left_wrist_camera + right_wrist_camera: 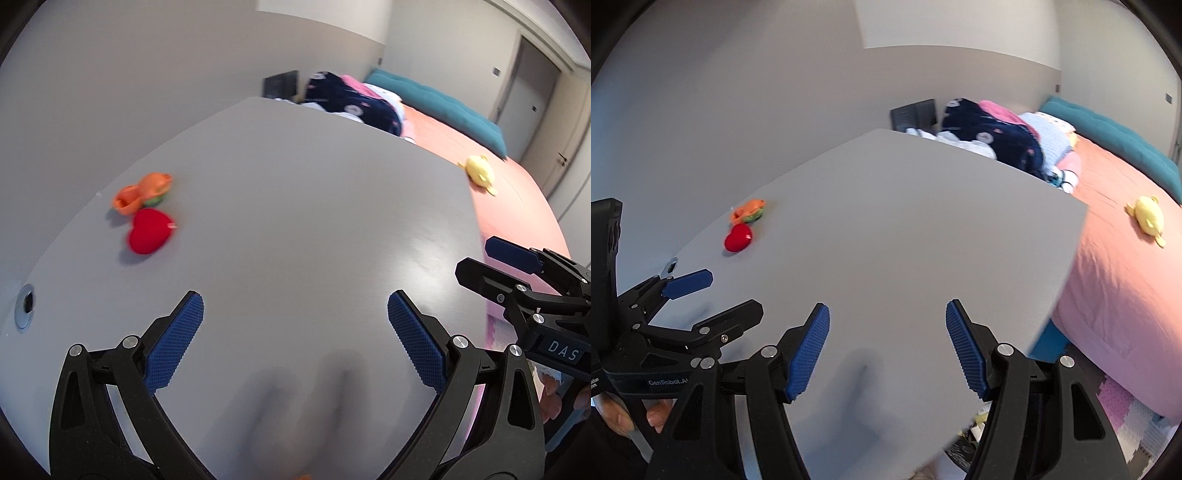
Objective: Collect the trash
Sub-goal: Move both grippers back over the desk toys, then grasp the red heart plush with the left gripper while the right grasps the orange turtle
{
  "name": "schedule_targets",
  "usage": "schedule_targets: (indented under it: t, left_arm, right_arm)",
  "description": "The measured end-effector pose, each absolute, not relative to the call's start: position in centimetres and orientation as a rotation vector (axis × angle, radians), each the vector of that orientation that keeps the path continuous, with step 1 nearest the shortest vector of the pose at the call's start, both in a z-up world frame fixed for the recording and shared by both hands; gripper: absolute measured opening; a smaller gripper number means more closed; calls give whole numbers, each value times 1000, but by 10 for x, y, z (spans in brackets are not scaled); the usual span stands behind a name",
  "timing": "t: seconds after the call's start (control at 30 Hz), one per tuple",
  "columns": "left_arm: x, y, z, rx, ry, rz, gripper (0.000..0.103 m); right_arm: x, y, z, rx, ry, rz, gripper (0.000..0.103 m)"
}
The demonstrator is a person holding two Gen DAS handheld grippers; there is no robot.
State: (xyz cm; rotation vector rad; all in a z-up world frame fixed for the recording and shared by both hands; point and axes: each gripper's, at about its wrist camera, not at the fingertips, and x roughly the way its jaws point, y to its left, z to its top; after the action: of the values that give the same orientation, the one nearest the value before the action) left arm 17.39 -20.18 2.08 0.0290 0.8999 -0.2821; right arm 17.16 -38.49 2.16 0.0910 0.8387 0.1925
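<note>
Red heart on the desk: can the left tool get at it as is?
Probably yes. The left tool is open and empty, and only bare desk lies between it and the red heart.

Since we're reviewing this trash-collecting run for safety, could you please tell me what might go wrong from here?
1. Both tongs, left and right, are open and empty over the grey table; its only items, a red heart and an orange toy, look like toys, so they could be binned wrongly.
2. The tongs hang close side by side and may collide.
3. Blur could spoil aiming.
</note>
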Motion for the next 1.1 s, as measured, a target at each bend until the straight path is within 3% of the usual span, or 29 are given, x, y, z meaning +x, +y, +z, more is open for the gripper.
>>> schedule_targets:
  t: [0.53, 0.7, 0.93, 1.0, 1.1]
  left_arm:
    - [221, -135, 9, -34, 910, -165, 96]
    - [243, -123, 0, -46, 924, -143, 83]
    - [258, -114, -9, -28, 933, -128, 74]
    - [262, -113, -12, -20, 942, -135, 59]
    - [265, -110, -16, -8, 942, -137, 46]
  right_arm:
    - [228, -319, 15, 75, 854, 299, 67]
    - [245, -309, 13, 61, 860, 326, 66]
    - [271, -296, 8, 48, 870, 358, 66]
    - [277, -290, 7, 44, 874, 369, 66]
    - [288, -279, 4, 37, 880, 388, 66]
